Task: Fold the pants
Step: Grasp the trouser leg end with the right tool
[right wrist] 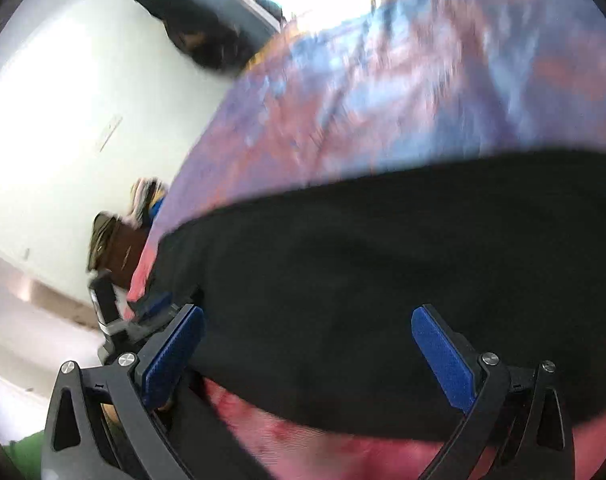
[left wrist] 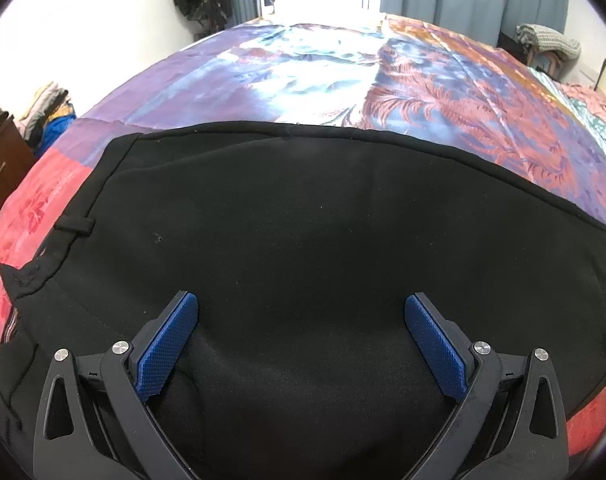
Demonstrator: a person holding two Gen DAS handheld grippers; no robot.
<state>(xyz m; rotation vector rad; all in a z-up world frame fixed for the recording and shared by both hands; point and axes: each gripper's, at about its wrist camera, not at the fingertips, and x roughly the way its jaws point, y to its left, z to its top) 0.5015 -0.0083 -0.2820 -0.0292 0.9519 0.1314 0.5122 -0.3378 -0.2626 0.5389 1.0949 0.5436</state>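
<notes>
Both tongs were spread apart, gripping nothing: left gripper (left wrist: pixel 301 304), right gripper (right wrist: pixel 307 318). Black pants (left wrist: pixel 303 240) lay flat on the patterned bedspread (left wrist: pixel 323 76), apparently doubled leg-on-leg; crosswise folds probably remained.

Both wrist cams low, close over pants (left wrist: pixel 303 240) (R tilted, blurred).

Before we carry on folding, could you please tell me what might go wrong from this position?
1. Both hand-held grippers are open: the left and right hover over the flat black fabric pants, so closing may pinch several layers or none.
2. The glossy patterned satin bedspread looks slippery; the pants may slide when pulled.
3. The right wrist view is blurred, so aiming there is uncertain.
</notes>
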